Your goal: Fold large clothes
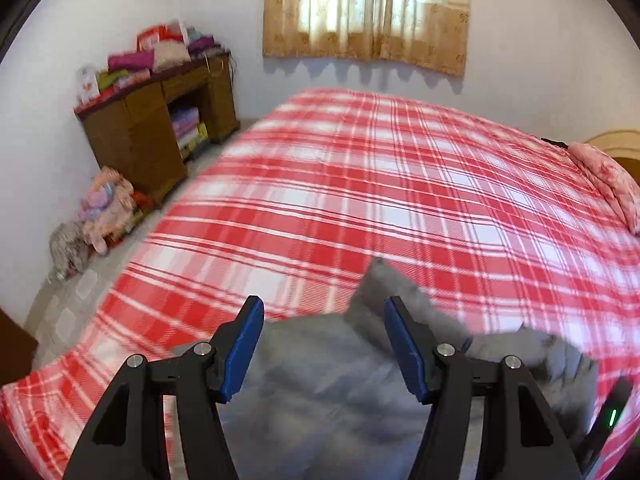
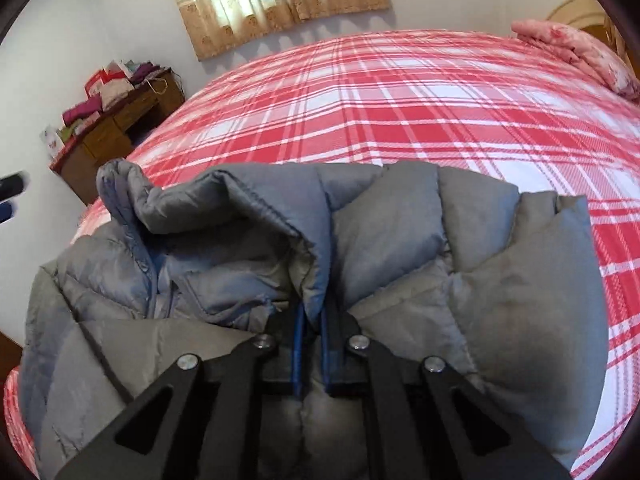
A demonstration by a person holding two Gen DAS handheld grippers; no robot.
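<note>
Right gripper [image 2: 311, 320]: pads pinching a fold of the grey puffer jacket [image 2: 400, 248] at 6 o'clock, likely to lift it.
Left gripper [image 1: 324, 344]: spread, empty, over the jacket.
Jacket: crumpled on the plaid bed [image 1: 360, 184], near edge.

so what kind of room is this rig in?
Most likely a home bedroom. A large bed with a red plaid cover fills the view, a pillow lies at its far end, a wooden desk piled with folded clothes stands by the wall, and a curtain covers the window.
</note>
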